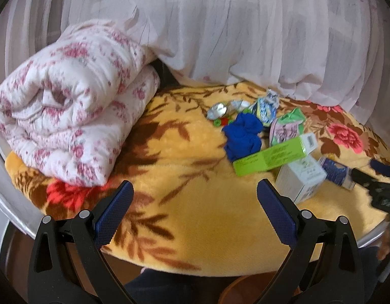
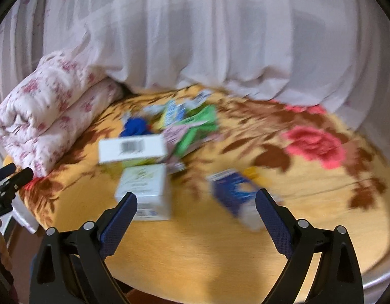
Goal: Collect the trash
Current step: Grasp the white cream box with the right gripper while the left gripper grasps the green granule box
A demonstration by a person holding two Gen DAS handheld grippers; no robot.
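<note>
Both grippers — left gripper (image 1: 195, 202) and right gripper (image 2: 196, 211) — hang wide apart, holding nothing; next, pinch the white box (image 2: 144, 192).

Each hand-held gripper (image 1: 195, 192): 2 black arms, blue textured pads (image 1: 114, 214), silver rivets.
</note>
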